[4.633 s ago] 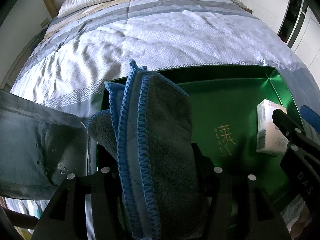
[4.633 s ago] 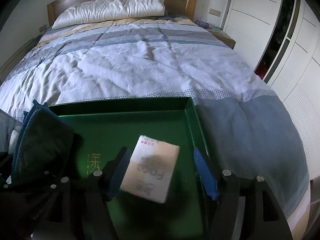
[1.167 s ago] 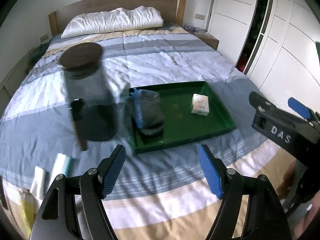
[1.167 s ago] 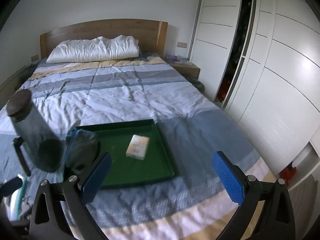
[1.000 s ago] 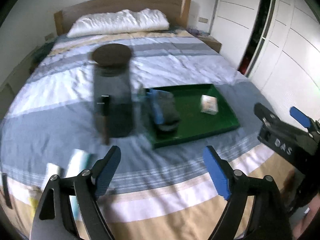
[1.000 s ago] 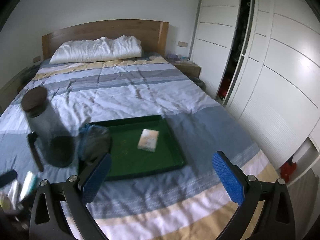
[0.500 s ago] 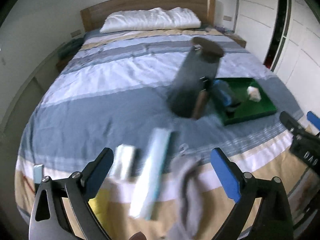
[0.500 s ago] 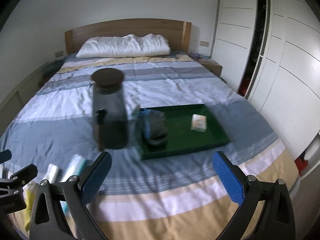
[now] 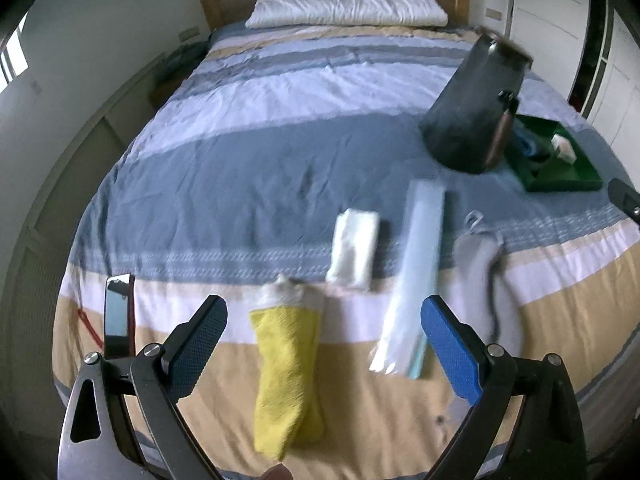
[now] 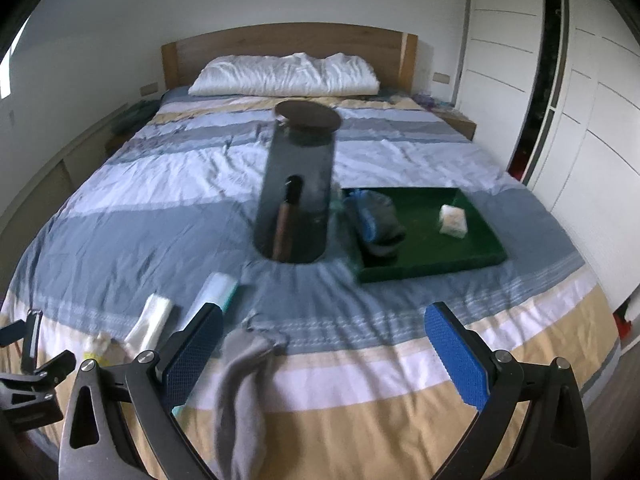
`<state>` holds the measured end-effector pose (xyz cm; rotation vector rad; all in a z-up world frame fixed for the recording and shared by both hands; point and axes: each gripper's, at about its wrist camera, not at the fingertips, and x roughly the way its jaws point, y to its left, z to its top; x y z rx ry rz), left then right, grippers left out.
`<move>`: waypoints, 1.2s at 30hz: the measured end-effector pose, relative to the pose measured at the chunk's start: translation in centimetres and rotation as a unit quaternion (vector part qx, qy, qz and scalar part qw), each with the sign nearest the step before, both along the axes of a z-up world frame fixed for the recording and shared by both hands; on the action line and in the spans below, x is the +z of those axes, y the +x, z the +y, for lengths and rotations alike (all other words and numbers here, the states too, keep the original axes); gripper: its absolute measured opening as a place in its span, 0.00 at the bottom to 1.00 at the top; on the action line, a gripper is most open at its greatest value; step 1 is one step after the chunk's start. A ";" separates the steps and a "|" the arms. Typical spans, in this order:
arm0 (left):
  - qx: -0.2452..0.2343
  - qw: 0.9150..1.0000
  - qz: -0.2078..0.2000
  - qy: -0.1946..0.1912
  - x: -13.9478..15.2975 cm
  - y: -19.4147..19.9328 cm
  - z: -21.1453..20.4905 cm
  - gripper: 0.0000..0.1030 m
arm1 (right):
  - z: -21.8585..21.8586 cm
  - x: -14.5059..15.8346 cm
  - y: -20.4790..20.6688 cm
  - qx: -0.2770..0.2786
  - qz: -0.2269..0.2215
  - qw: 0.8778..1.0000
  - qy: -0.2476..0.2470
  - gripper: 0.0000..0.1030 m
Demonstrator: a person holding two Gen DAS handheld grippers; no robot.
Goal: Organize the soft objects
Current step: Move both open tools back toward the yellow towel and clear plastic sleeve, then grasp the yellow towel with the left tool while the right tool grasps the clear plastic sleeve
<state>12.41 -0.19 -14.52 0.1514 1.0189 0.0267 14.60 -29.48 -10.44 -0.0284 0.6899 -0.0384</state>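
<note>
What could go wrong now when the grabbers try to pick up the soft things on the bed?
The yellow cloth lies close beside a long plastic packet, so the open left gripper might pinch both at once. The grey sock hangs near the foot edge of the bed and could slide off if nudged. The tall dark jar stands on soft bedding beside the green tray; a bump could tip it.

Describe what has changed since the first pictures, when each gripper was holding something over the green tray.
The left gripper let go of the grey towel, and the right gripper let go of the tissue pack. Both now lie in the green tray. Both grippers drew back, open, toward the bed's foot, over the yellow cloth and grey sock. The tray stayed put.
</note>
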 end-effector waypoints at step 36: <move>0.002 0.998 0.065 -0.014 -11.5 -0.2 5.1 0.92 | 13.2 -12.7 7.0 0.080 0.064 0.993 0.054 1.00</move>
